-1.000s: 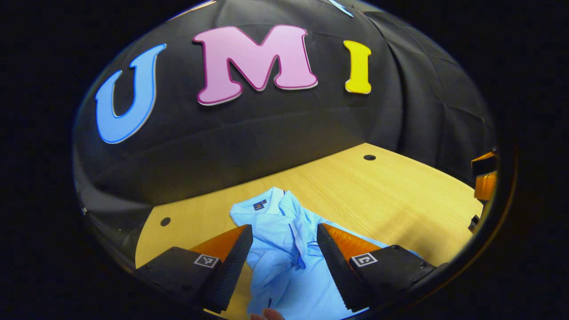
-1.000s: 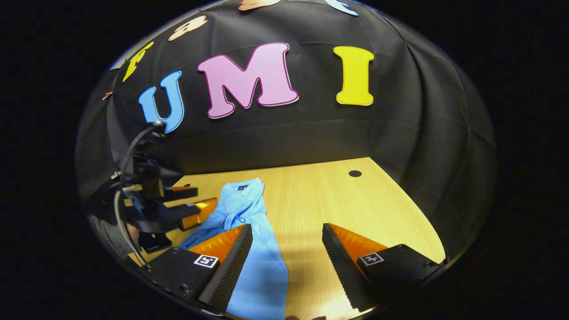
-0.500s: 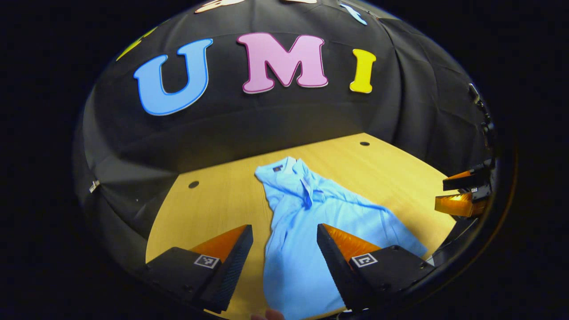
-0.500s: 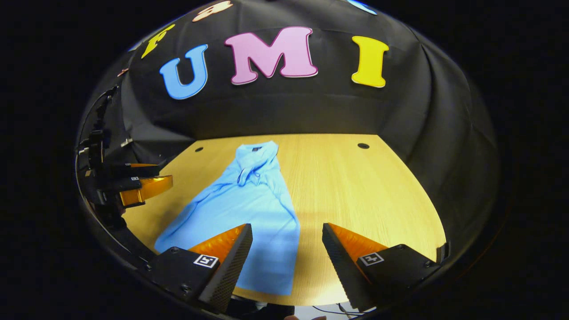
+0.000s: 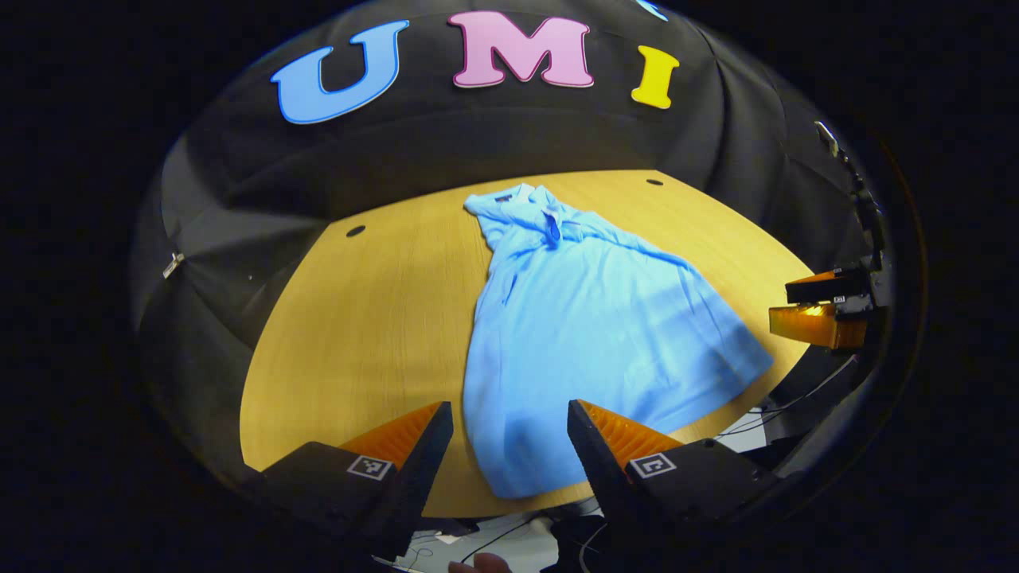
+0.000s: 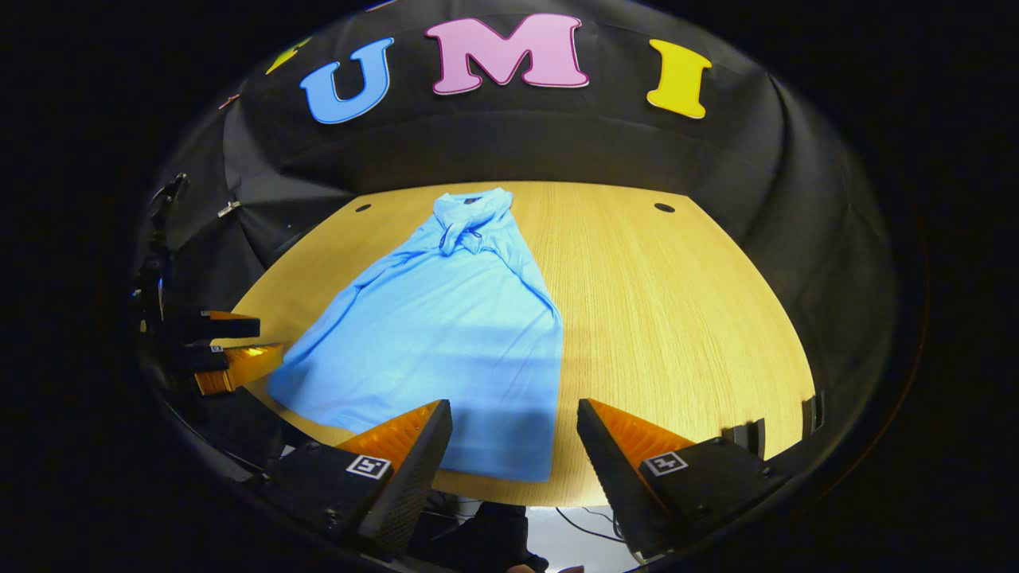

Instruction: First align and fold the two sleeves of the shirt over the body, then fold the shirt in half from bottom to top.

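Note:
A light blue polo shirt (image 5: 589, 326) lies flat on the wooden table (image 5: 358, 334), collar (image 5: 521, 203) toward the far wall and hem at the near edge. No sleeve sticks out from its sides. My left gripper (image 5: 509, 422) hovers open above the hem's left part, holding nothing. In the right gripper view the shirt (image 6: 446, 326) spreads left of centre, and my right gripper (image 6: 513, 418) stands open over its near right corner. The right gripper (image 5: 820, 310) appears far right in the left gripper view, and the left gripper (image 6: 215, 350) appears far left in the right gripper view.
The table has two small round holes (image 6: 664, 208) (image 6: 363, 208) near its far corners. Bare wood (image 6: 677, 318) stretches to the right of the shirt. Cables (image 5: 764, 414) hang below the near table edge. Black cloth walls close in the back and sides.
Both grippers have drawn back and up from the shirt toward the table's near edge, staying open. The whole shirt, down to its hem, has come into view.

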Demonstrator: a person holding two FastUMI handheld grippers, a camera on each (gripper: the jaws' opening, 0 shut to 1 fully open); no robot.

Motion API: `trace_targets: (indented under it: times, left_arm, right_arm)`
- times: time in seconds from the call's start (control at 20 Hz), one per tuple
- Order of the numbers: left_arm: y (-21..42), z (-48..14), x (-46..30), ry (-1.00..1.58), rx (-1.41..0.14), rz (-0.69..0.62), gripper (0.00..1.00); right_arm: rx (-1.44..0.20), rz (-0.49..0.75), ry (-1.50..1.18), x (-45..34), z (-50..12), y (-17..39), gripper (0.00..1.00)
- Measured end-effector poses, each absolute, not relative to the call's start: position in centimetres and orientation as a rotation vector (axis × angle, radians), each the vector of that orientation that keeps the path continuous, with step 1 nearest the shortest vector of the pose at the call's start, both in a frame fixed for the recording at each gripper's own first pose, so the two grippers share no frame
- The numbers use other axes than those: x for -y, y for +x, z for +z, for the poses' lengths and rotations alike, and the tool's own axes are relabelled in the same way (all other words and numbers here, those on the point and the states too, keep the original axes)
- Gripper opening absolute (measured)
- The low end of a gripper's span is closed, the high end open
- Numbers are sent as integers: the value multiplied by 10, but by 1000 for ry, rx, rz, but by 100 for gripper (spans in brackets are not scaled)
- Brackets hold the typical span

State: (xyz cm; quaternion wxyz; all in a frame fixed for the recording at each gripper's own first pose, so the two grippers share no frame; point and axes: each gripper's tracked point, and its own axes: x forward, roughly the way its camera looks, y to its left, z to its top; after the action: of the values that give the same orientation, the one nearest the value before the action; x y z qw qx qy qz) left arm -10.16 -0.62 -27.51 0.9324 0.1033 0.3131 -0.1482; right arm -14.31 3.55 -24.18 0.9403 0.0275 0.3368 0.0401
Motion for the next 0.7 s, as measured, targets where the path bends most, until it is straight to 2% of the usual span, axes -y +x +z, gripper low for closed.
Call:
trace_targets:
  times: [0.35, 0.7]
  left_arm:
    - [-129, -325, -10, 154, -807, -242, 93]
    - [-133, -340, -3, 150, -852, -248, 92]
  right_arm:
    - [-798, 55, 49, -30, -279, -156, 99]
    - [-859, 63, 6, -33, -307, -155, 99]
